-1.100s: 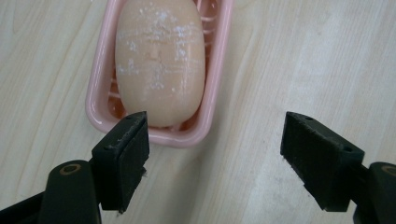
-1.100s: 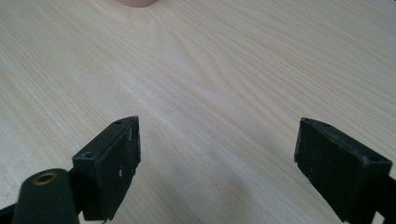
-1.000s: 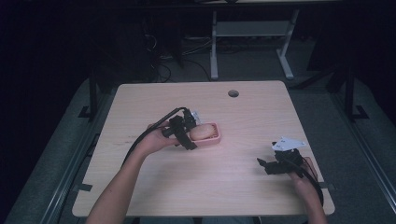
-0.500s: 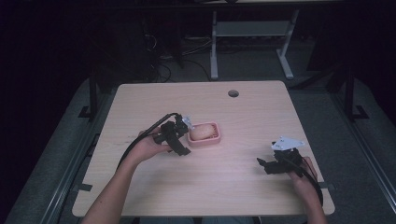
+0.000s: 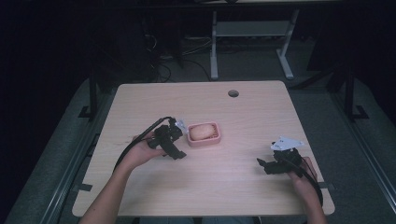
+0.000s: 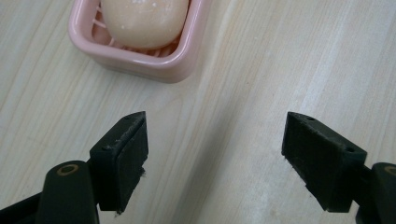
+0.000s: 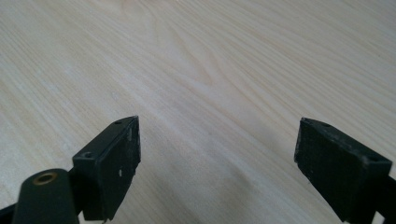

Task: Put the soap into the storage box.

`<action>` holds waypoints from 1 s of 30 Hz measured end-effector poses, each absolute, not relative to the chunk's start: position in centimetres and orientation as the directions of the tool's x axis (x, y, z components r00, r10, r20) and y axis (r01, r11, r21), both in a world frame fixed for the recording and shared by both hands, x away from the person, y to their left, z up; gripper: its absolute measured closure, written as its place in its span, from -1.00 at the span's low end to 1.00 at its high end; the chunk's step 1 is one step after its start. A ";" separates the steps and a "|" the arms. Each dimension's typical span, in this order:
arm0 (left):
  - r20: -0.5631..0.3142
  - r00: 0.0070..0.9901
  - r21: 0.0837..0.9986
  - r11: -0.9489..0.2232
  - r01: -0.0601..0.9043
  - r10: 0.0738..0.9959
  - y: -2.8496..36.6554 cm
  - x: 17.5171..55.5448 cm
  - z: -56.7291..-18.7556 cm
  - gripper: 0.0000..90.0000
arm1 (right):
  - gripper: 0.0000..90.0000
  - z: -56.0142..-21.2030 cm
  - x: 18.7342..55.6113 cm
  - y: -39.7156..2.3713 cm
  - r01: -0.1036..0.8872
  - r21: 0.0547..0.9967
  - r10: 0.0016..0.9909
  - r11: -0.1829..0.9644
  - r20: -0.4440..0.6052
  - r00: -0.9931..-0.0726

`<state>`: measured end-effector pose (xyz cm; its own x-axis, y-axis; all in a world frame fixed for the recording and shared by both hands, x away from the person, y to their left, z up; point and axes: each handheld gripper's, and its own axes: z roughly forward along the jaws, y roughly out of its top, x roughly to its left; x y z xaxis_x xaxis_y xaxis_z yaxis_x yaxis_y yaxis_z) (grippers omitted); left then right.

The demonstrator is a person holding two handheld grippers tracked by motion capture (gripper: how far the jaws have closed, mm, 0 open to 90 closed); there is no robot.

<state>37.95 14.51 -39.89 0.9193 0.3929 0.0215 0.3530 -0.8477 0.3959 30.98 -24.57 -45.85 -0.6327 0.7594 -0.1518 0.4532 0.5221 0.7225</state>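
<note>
Tabletop (image 5: 233,116); left gripper (image 5: 173,150) fingers spread.

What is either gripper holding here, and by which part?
Nothing. The left gripper is open over bare table, short of the pink soap dish with its soap. The right gripper is open too.

Soap (image 5: 200,131) is seated in dish (image 5: 204,141), mid-table (image 5: 233,121). Left gripper (image 5: 175,151) is held just left of dish; right gripper (image 5: 262,164) is held well apart, near right front edge.
</note>
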 end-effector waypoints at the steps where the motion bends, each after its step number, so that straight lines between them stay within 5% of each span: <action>1: 0.020 0.919 0.398 -0.846 0.355 0.395 14.7 37.9 -39.9 -0.50 | -0.69 -45.9 31.0 -24.6 0.452 0.723 0.759 0.523 -0.153 -0.633; 30: 0.002 0.901 0.434 -0.812 0.390 0.434 18.2 35.3 -41.1 -0.49 | -0.69 -46.0 31.0 -24.3 0.460 0.706 0.755 0.538 -0.162 -0.635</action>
<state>35.33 18.24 -41.06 0.9008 0.4341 0.0023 0.3902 -0.8119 0.4343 30.95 -24.32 -46.04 -0.6352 0.7552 -0.1620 0.4598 0.5383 0.7062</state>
